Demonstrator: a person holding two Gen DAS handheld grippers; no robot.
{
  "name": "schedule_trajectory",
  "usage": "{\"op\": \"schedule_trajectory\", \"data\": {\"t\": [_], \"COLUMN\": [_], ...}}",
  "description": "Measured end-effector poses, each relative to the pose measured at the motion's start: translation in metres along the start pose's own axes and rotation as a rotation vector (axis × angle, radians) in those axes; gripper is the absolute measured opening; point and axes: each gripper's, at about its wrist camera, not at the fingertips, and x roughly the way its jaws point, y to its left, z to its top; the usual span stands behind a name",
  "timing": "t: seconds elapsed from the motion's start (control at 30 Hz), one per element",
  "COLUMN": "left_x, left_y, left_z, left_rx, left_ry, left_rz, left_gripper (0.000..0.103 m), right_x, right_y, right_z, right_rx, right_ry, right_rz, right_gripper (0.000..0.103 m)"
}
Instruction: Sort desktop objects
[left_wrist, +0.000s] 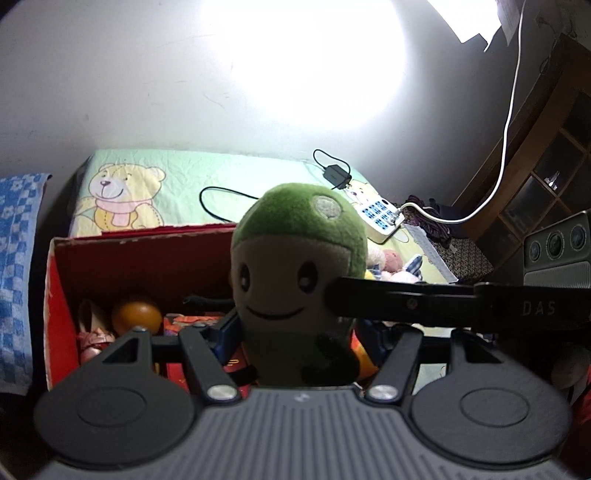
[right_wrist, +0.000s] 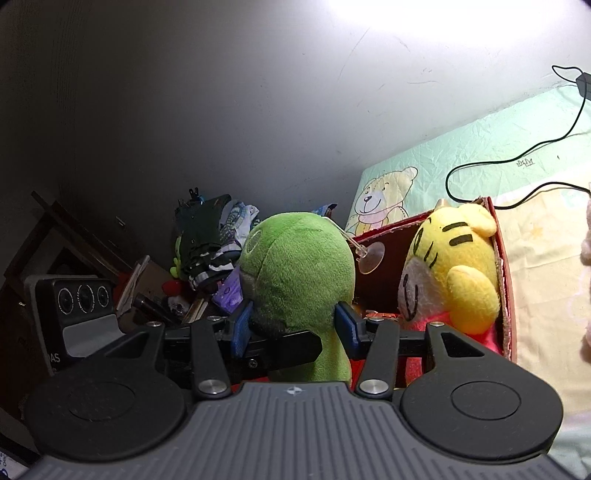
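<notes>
**Green plush toy held over red box**

Both grippers, left and right, clamp the soft green plush toy above the red cardboard box. A yellow tiger plush fills one end of the box; an orange ball lies inside. Cables and a power strip lie on the bear-print cloth behind.

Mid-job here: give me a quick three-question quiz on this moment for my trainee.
1. True or false: both grippers close on the green plush doll.
2. Which toy already sits in the red box? A) yellow tiger plush B) blue car C) wooden train
3. Fill in: a clear ____ cup hangs on a string from the doll's head.

Key: 1 true, the left gripper and the right gripper both pinch its body; 2 A; 3 suction.
</notes>
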Motion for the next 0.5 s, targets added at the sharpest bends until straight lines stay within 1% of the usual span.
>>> {"op": "schedule_trajectory", "data": {"t": [0.2,0.37,0.5], "left_x": [0.018,0.039,0.052], "left_y": [0.022,0.031,0.037], "left_z": [-0.007,-0.015,-0.017], "left_rx": [-0.037,-0.054,-0.072], "left_ry": [0.054,0.124,0.168], "left_rz": [-0.001,-0.006,-0.013], "left_gripper": [0.066,0.066,0.066], "right_x": [0.024,0.039,0.048], "right_y": [0.000,-0.005,-0.010], "right_z": [-0.002,-0.003,-0.005], "right_rx": [0.006,0.005,0.020], "right_ry": [0.050,0.082,0.097], "right_rz": [-0.067,-0.137,-0.178], "right_gripper": [0.051,0.051,0.051]}}
